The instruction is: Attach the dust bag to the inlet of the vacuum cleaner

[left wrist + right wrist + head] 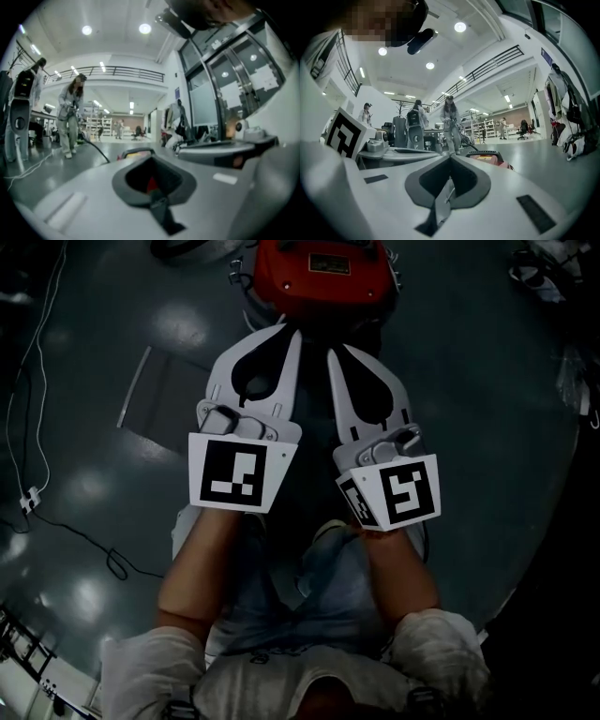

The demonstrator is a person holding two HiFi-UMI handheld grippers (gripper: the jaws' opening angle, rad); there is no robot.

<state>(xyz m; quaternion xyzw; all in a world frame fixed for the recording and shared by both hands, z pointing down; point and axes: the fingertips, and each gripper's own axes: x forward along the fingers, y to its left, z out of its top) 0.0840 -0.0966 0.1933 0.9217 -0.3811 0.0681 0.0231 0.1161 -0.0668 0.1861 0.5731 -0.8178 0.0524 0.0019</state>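
Head view: the red vacuum cleaner (319,273) stands on the floor (487,409), and both claws point at it from the near side. The left claw (292,330) has its jaws together with nothing between them, tips just short of the vacuum cleaner's near edge. The right claw (333,354) is likewise closed and empty, slightly further from the vacuum cleaner. No dust bag can be identified in any view. A flat grey panel (155,395) lies on the floor to the left of the vacuum cleaner; what it is cannot be determined. The housing shows only its red top, so the inlet and any contents cannot be seen. Judged status: attachment has not begun; the bag must be located, gripped and fitted.
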